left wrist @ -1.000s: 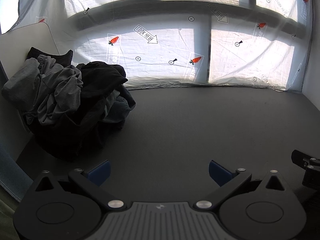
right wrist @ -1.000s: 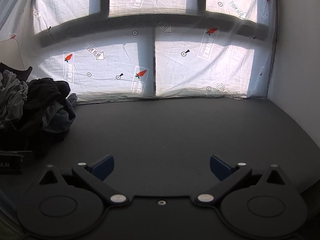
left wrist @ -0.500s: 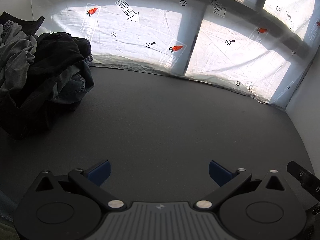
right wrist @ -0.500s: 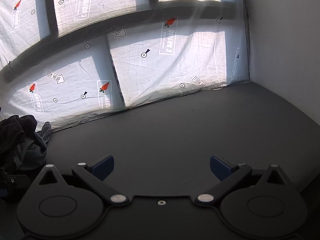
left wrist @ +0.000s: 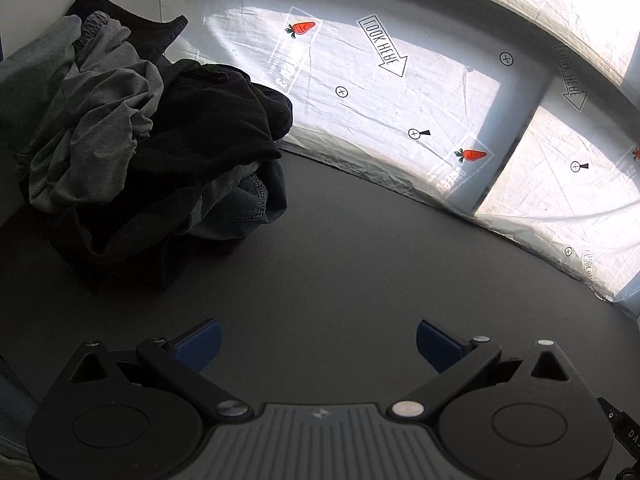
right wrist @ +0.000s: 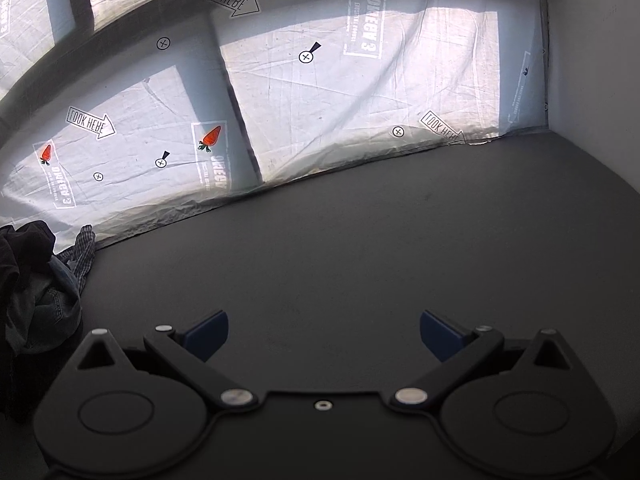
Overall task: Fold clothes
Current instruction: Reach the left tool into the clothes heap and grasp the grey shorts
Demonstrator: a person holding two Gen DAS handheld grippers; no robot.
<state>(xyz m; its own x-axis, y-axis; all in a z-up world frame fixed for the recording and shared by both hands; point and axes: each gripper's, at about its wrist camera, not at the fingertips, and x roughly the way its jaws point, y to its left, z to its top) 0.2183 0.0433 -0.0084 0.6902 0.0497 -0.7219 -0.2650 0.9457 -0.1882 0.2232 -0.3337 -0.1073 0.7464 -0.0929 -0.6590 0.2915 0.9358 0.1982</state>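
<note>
Left tongs (left wrist: 318,344): I am holding them spread wide with nothing between the blue pads, hovering low over bare table.
Right tongs (right wrist: 324,334): I am keeping these gaping too – empty, over open table, well apart from the clothes.
Table (left wrist: 360,264): dark and matte, lying bare ahead of both tongs.
Pile of clothes (left wrist: 152,152): it is sitting heaped at the far left of the table, near the printed white sheet (left wrist: 400,92); from the right wrist view only its edge is showing.
What is in it: a grey garment (left wrist: 92,128) is draping over the top left, a black garment (left wrist: 216,128) is lying across the middle, and denim (left wrist: 240,204) is poking out low at the front.
Handling: I am judging it all soft and limp – the denim heavier, the grey light and apt to drag its neighbours.
Where to take hold: I am favouring a raised fold of the grey, on top.
</note>
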